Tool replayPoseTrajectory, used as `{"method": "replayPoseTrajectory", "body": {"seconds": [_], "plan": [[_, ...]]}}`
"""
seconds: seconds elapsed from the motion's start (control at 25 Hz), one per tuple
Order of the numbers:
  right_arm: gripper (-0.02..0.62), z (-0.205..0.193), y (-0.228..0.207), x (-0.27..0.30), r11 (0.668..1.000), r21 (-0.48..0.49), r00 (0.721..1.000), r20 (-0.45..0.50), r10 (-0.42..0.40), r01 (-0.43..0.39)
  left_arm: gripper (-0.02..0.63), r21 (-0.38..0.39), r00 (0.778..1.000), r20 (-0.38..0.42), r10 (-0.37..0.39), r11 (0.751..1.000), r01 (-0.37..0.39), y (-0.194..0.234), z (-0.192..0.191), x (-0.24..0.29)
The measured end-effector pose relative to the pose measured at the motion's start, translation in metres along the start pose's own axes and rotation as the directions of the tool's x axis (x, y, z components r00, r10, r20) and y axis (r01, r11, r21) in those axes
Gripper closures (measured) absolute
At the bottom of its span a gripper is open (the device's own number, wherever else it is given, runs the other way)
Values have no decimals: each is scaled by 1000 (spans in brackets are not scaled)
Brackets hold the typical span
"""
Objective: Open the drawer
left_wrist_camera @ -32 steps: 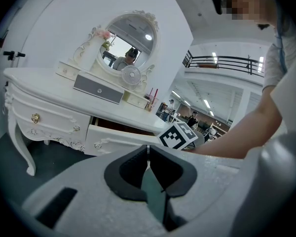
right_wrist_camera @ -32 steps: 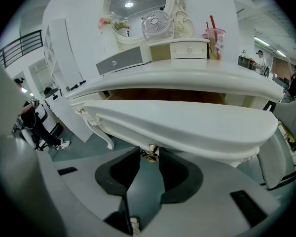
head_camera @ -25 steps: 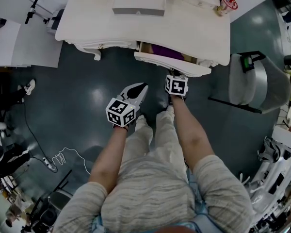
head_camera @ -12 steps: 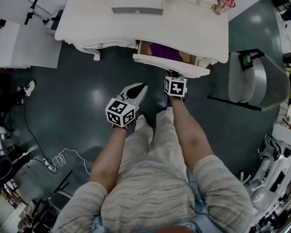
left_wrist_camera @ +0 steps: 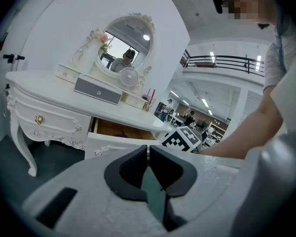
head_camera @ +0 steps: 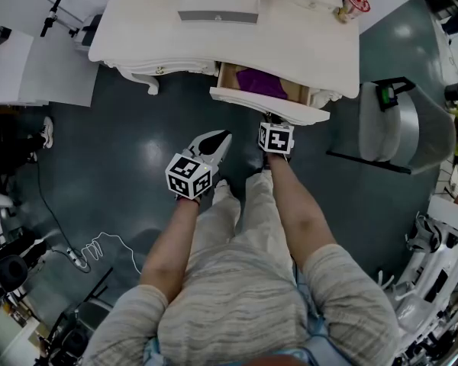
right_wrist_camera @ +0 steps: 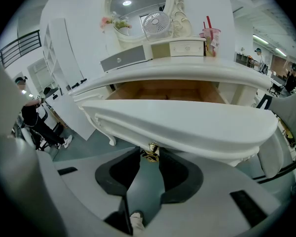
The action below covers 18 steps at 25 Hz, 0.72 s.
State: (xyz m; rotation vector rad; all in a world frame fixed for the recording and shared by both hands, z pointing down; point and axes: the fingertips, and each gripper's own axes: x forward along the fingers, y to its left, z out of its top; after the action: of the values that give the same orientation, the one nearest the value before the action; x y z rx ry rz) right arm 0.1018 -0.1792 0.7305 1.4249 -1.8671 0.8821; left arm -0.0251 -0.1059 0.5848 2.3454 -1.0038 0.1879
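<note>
No shift in the white counter (head_camera: 214, 44) over the last second. Only a small slide of its drawer (head_camera: 271, 107), out toward the person a little further than a second ago. With that, slightly more of the purple item (head_camera: 263, 82) inside laid bare. Read as the pull under way and working. Already part-open, probably with travel left, so likely calling for more of the same straight draw and no regrip.

Clamped by the right gripper (head_camera: 273, 120), pads pressed on either side: the brass knob (right_wrist_camera: 151, 151) under the drawer front. Idle beside it and apart from the drawer: the left gripper (head_camera: 224, 136), jaws together on nothing.

Given by the head view alone:
- the drawer's reach past the counter edge
- the purple item
- both forearms side by side

No clear sight of the knob there, too small and shadowed to make out.

Given by the right gripper view alone:
- the grip itself
- the curved drawer front seen from below
- the wooden inside behind it

Given by the left gripper view alone:
- that gripper's closed jaws
- the drawer seen from its side, with the open gap behind the front
- the oval mirror (left_wrist_camera: 128, 48) on the counter
- a small gold knob (left_wrist_camera: 38, 119) on the counter's shut side drawer
</note>
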Motion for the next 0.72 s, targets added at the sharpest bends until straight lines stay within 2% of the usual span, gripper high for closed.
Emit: {"method": "replayPoseTrajectory", "body": {"seconds": [0.72], "plan": [[477,-13,4,-7,1000,2,1000,-6,-13,13,578,1,1000,-1,-12,1000,12,0,-2,-6]]}}
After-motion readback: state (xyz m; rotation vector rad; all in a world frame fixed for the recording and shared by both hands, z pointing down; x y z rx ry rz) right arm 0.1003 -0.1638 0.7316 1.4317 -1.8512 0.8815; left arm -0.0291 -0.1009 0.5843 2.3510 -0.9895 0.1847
